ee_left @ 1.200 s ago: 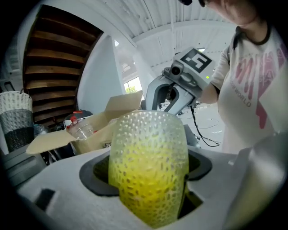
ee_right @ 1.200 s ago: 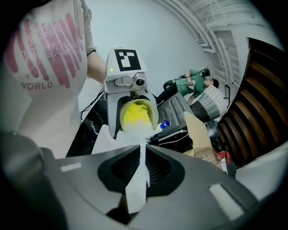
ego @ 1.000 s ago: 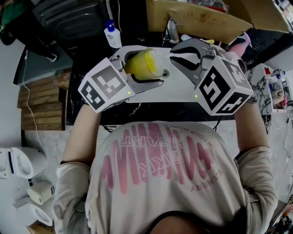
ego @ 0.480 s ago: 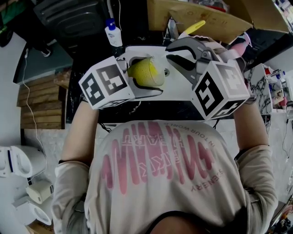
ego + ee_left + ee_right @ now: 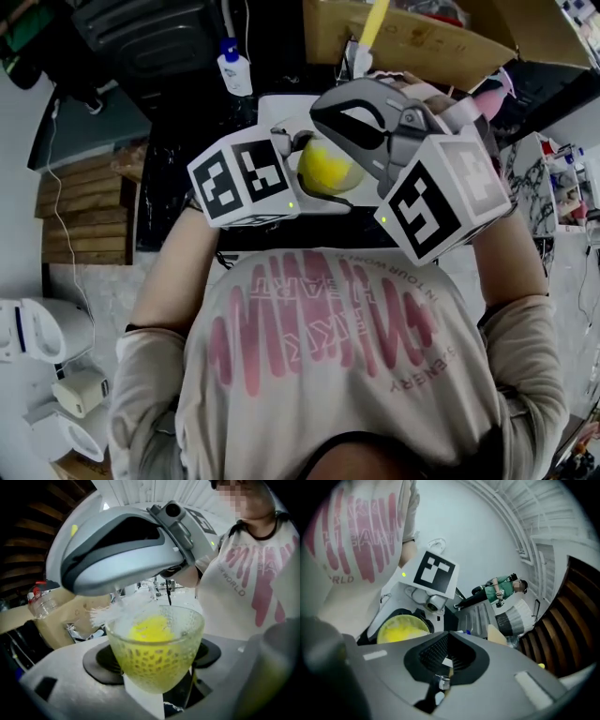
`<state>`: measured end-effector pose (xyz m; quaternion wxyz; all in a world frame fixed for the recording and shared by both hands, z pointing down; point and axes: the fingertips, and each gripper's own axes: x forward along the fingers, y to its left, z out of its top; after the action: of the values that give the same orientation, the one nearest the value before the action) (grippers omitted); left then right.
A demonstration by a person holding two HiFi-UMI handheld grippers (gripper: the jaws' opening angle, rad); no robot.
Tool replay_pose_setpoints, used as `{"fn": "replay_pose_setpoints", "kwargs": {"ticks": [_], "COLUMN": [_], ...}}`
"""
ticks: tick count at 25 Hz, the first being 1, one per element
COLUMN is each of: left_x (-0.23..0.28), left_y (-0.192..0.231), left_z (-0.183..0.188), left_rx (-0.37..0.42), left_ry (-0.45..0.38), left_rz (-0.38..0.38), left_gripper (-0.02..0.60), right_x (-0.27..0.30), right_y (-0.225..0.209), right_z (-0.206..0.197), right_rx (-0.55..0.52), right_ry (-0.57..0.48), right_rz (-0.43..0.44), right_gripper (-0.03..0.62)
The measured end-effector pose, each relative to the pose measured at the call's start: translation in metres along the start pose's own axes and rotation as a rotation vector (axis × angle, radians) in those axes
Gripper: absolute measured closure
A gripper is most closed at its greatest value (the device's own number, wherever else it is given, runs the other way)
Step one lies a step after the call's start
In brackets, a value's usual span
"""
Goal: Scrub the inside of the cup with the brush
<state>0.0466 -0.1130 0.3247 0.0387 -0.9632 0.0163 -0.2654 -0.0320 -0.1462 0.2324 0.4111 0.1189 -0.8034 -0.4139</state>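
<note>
A yellow-green textured glass cup (image 5: 154, 653) tilts between the fingers of my left gripper (image 5: 323, 178), which is shut on it. The cup's yellow inside (image 5: 400, 631) also shows in the right gripper view. My right gripper (image 5: 330, 120) hangs just over the cup's mouth, shut on the brush. The brush's yellow handle (image 5: 374, 22) sticks up past the gripper. Its white bristles (image 5: 123, 613) reach over the rim into the cup. The handle's thin end is pinched between the right jaws (image 5: 442, 666).
A white tabletop (image 5: 281, 108) lies under the grippers, with a blue-capped bottle (image 5: 232, 67) at its far left and a cardboard box (image 5: 412, 37) behind. White appliances (image 5: 37, 333) stand on the floor at the left. A person in green (image 5: 501, 590) stands far off.
The left gripper has carried the cup to the right, under the right gripper. The right gripper has swung the brush handle upright and its bristles have come into the cup's mouth.
</note>
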Motion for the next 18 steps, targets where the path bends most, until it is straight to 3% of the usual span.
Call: {"fn": "replay_pose_setpoints", "kwargs": {"ticks": [6,18], "left_x": [-0.005,-0.023], "left_y": [0.0,0.01], "left_z": [0.018,0.032], "left_rx": [-0.114,-0.095], "left_ry": [-0.172,-0.25], "left_rz": [-0.017,0.007], "left_gripper": [0.192,0.191], "right_x": [0.0,-0.004], "right_y": [-0.008,-0.024], "right_z": [-0.004,0.002], "right_rx": [0.001,0.01], "right_ry": [0.014,-0.008], "right_rz": [-0.019,-0.042], "right_gripper": [0.583,0.583]}}
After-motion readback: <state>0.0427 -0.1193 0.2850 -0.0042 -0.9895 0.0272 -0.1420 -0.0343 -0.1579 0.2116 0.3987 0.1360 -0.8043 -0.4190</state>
